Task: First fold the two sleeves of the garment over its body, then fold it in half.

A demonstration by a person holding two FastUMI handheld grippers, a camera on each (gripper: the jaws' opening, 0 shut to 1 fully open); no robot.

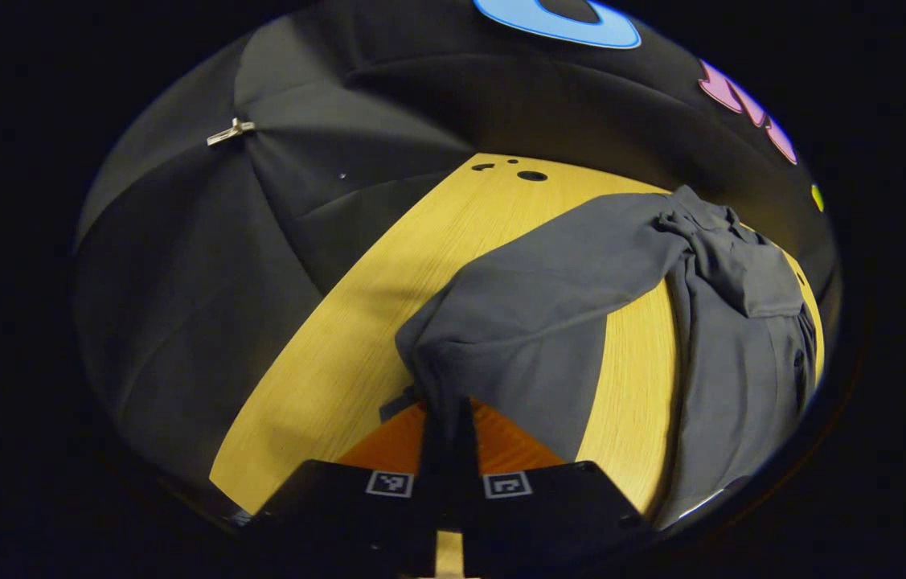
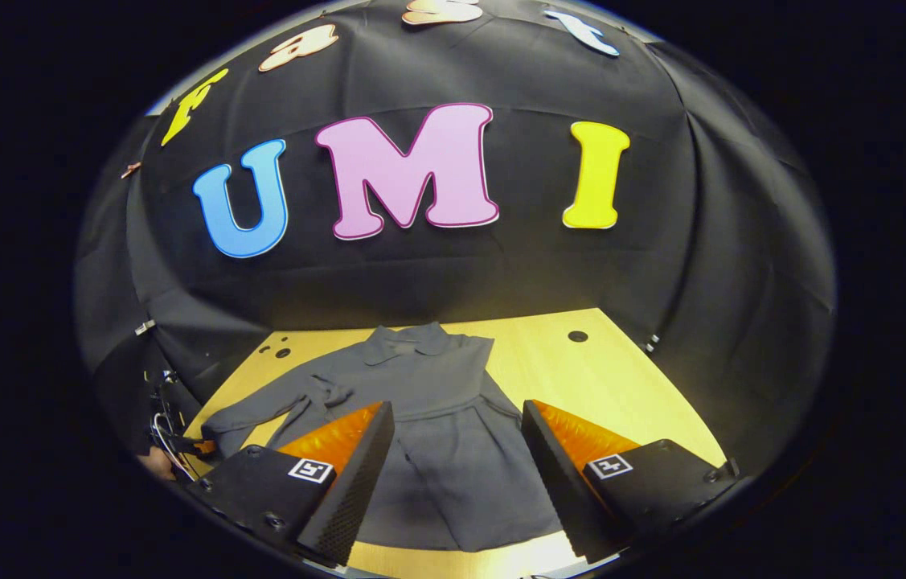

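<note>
Garment (image 2: 436,418) flat on table (image 2: 621,378); left claw (image 1: 446,418) pinches sleeve (image 1: 533,322); right claw (image 2: 457,450) gapes.

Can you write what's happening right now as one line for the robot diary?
step: first sleeve fold | left gripper: shut on sleeve | right gripper: open above garment | table: garment lying flat

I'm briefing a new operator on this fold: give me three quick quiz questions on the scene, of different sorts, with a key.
1. True or false: the left gripper has its jaws closed on the grey garment's sleeve.
2. The right gripper is: A) open above the garment, B) shut on the collar, C) resting on the wooden table.
3. Fill in: the garment's collar points toward the booth's ____.

Key: 1 true; 2 A; 3 wall.
</note>
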